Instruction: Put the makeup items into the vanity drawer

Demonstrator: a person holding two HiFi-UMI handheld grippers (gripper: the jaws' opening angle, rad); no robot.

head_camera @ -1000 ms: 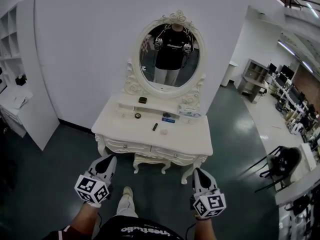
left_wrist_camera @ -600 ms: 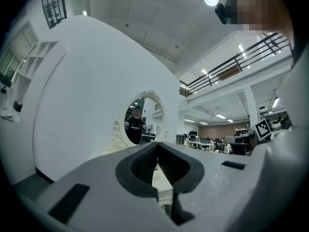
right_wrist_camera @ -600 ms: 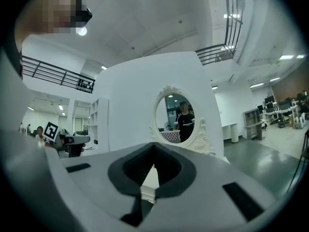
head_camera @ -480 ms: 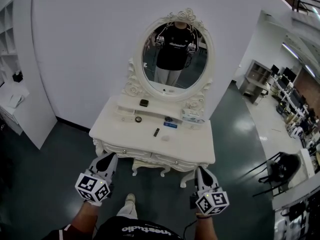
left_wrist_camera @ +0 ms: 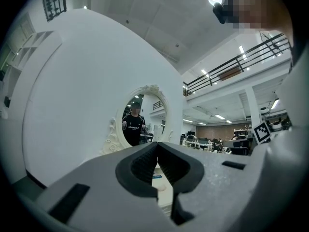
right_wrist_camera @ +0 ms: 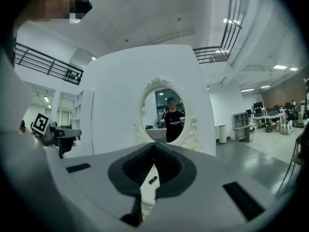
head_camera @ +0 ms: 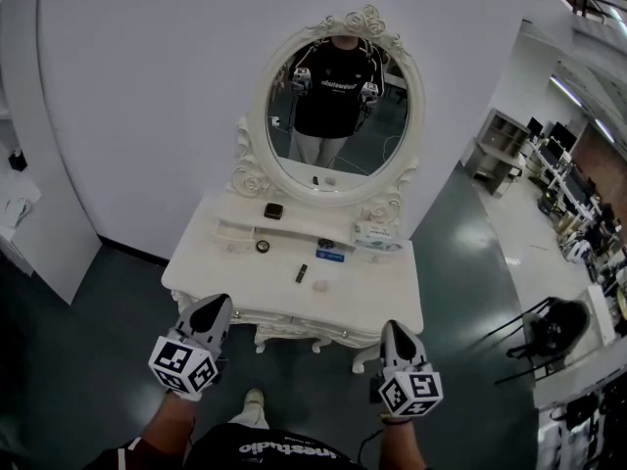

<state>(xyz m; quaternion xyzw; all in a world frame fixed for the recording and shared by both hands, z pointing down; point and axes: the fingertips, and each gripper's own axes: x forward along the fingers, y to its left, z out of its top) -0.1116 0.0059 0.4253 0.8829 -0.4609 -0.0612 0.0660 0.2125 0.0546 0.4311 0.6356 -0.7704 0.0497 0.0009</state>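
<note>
A white vanity table [head_camera: 387, 297] with an oval mirror [head_camera: 338, 106] stands ahead of me against the wall. On its top lie a black tube [head_camera: 301, 273], a pale round item [head_camera: 320, 285], a small round jar [head_camera: 263, 246] and a blue item [head_camera: 330, 254]. A dark square compact [head_camera: 273, 211] rests on the raised shelf. The drawer fronts [head_camera: 294, 313] look closed. My left gripper [head_camera: 214, 311] and right gripper [head_camera: 392, 333] hover level just short of the table's front edge, both shut and empty. In the right gripper view the black tube [right_wrist_camera: 152, 180] shows between the jaws, far off.
A pale box [head_camera: 377, 233] sits at the table's back right. A white shelf unit [head_camera: 39, 213] stands on the left. A dark chair [head_camera: 549, 326] is on the right, and desks [head_camera: 558, 164] lie beyond it. My foot [head_camera: 253, 404] is on the dark floor.
I have walked closer to the vanity; it sits nearer and larger under both grippers. Both grippers have moved forward together, and their jaws stay shut.
</note>
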